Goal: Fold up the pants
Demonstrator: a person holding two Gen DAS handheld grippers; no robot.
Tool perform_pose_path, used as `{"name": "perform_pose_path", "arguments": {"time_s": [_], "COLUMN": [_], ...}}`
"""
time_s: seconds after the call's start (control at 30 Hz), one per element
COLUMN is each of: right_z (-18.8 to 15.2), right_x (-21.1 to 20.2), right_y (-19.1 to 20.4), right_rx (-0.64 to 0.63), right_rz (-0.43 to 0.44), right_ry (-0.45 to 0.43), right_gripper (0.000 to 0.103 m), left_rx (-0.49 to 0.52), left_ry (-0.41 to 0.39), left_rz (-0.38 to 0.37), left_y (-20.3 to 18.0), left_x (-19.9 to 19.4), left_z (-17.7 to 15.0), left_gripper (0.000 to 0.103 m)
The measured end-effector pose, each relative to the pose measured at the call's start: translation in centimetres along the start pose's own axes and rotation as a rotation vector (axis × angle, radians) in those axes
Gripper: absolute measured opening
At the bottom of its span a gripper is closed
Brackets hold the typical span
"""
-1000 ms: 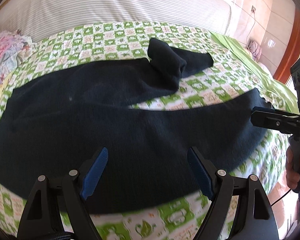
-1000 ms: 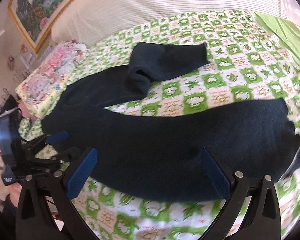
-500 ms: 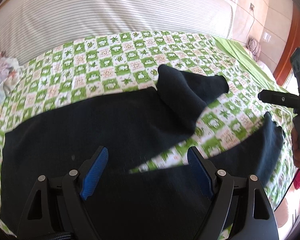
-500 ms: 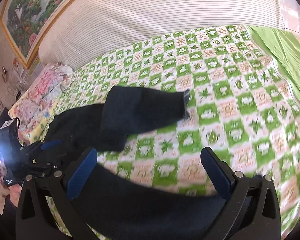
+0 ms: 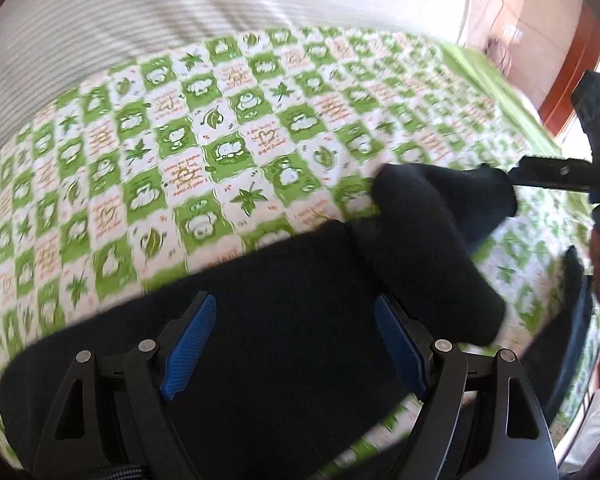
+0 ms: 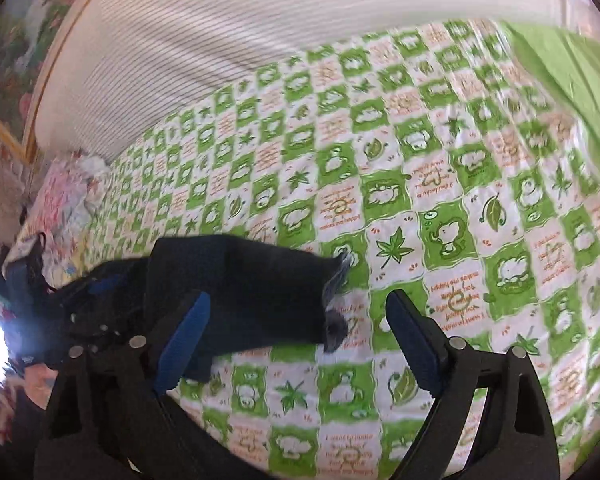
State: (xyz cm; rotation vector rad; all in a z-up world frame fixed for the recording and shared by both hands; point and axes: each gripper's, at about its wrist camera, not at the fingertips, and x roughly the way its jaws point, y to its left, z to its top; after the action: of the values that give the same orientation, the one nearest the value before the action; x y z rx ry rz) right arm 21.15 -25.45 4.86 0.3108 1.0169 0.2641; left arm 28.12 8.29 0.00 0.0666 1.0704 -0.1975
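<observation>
Pants [image 5: 284, 320] sprawl dark across the checkered quilt [image 5: 220, 128], one leg doubled back at its hem. We reckon we're mid-straightening: left gripper [image 5: 296, 344] and right gripper [image 6: 296, 340] both hang spread apart, holding nothing. Next we'd pinch that hem; plenty of bare quilt beyond the pants.

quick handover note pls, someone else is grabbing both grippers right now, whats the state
Left gripper: open, nothing held, over the wide dark body of the pants.
Right gripper: open, nothing held, near the doubled-back leg end.
Pants lie on the green checked bedspread; one leg is bent back on itself, the other runs toward the bed's near edge.
Done: nothing folded neatly.
Left: straighten the bent leg, lay one leg on the other, fold lengthwise.
</observation>
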Motion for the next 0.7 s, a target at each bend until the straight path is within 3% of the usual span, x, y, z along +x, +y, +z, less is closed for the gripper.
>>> {"name": "perform_pose_path", "arguments": {"time_s": [0.1, 0.17, 0.27, 0.33, 0.43, 0.47, 0.5, 0.57, 0.7], "right_z": [1.0, 1.3, 1.3, 1.3, 1.4, 1.3, 1.3, 1.2, 0.7], "right_x": [1.5, 2.3, 3.3, 3.6, 3.2, 2.7, 2.4, 1.6, -1.1], "right_y": [-1.0, -0.9, -0.7, -0.4, -0.5, -0.5, -0.6, -0.7, -0.8], "right_rx": [0.058, 0.045, 0.019, -0.006, -0.038, -0.048, -0.053, -0.062, -0.106], "right_rz": [0.068, 0.054, 0.055, 0.049, 0.033, 0.025, 0.013, -0.002, -0.057], "right_ry": [0.043, 0.063, 0.093, 0.093, 0.064, 0.047, 0.037, 0.021, -0.040], "right_gripper": [0.088, 0.080, 0.066, 0.047, 0.019, 0.016, 0.011, 0.007, 0.003], "left_rx": [0.075, 0.105, 0.134, 0.162, 0.199, 0.209, 0.214, 0.239, 0.206], "left_ry": [0.034, 0.079, 0.127, 0.128, 0.121, 0.126, 0.135, 0.125, 0.082], "left_rz": [0.024, 0.030, 0.007, 0.011, -0.019, -0.053, -0.067, -0.039, -0.070], "left_y": [0.1, 0.3, 0.5, 0.1, -0.5, -0.8, -1.1, -1.8, -2.2], "left_x": [2.1, 3.8, 5.8, 6.4, 6.2, 6.0, 5.8, 5.1, 2.0], "left_z": [1.5, 2.3, 3.1, 3.3, 3.3, 3.2, 3.1, 2.9, 1.6], "left_gripper": [0.082, 0.082, 0.081, 0.079, 0.056, 0.032, 0.021, 0.009, 0.006]}}
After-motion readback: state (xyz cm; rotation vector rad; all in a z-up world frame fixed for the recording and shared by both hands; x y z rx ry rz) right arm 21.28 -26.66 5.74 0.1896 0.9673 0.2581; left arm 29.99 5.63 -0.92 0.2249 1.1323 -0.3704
